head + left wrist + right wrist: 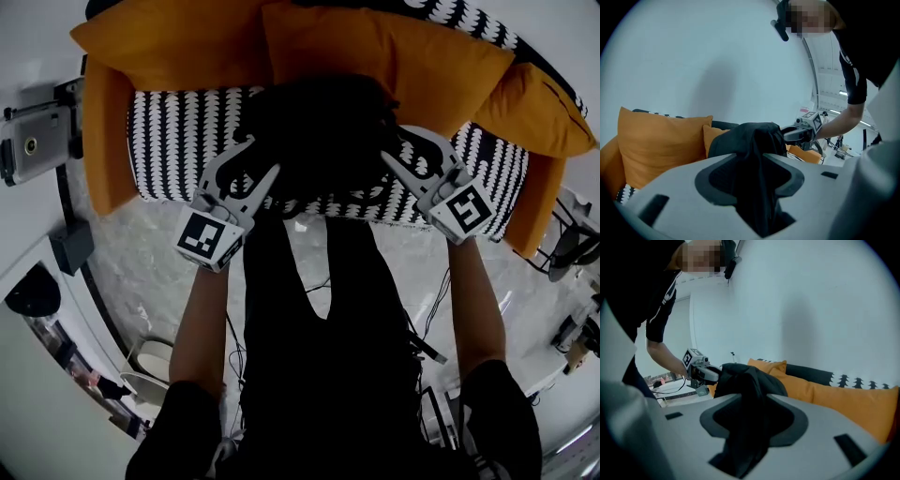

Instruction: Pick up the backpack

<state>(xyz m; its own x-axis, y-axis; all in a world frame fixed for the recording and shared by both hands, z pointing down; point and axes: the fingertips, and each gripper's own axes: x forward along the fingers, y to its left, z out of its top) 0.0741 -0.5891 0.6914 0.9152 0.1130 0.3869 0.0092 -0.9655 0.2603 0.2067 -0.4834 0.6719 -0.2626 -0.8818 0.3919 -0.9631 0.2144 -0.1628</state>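
Evidently the person brackets the bag from both sides. At the left, the left tongs [255, 167] stand with jaws apart, a fold of black fabric lying in the gap rather than plainly pinched. Between the two tools, the black backpack [323, 141] sits slumped at the front of the sofa seat [178, 141], close to the person, likely so that it can be reached from above. At the right, the right tongs [398, 150] mirror the left: jaws apart, black fabric running through the gap. One tool on each flank probably suits a limp bag, which would sag from a single hold. The seat is black-and-white patterned, flanked and backed by orange cushions [187, 42]. Behind is a plain white wall [717, 61], and below a pale marbled floor [150, 272].
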